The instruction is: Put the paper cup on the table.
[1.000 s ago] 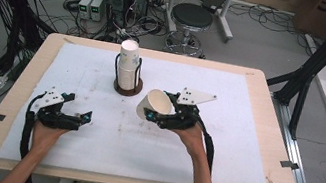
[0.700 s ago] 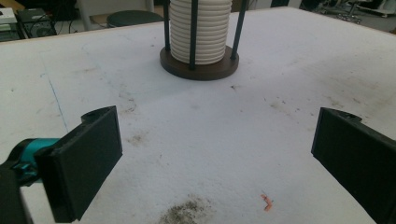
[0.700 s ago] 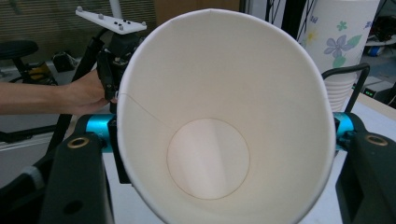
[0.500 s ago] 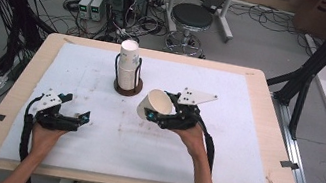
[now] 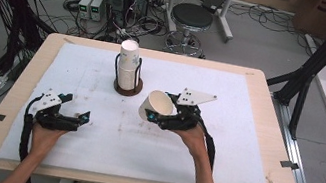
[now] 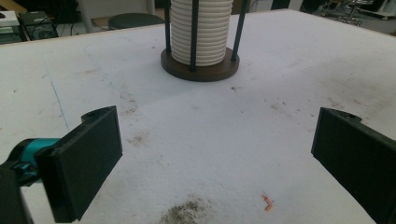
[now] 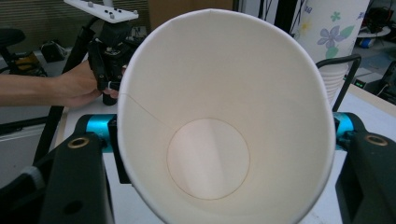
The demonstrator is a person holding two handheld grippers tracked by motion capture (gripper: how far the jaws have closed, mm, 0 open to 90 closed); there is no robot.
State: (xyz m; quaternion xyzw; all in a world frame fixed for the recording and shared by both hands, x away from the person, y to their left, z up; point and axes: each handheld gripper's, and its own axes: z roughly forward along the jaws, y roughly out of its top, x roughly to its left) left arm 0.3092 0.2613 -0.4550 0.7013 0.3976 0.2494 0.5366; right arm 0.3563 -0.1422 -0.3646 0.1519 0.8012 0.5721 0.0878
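The right claw [image 5: 152, 115] grips a white paper cup [image 5: 157, 106], tipped sideways above the desk [image 5: 254, 82]; the left claw [image 5: 80, 118] rests open near the stacked white cups [image 5: 127, 65].

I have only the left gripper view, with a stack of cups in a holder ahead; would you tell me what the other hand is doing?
Observer: The right gripper is shut on a paper cup, lying on its side.
Operator: Is anything in that cup?
Observer: No, the right gripper view shows its bare bottom.
Operator: How is the stack decorated?
Observer: The top cup has a flower print.
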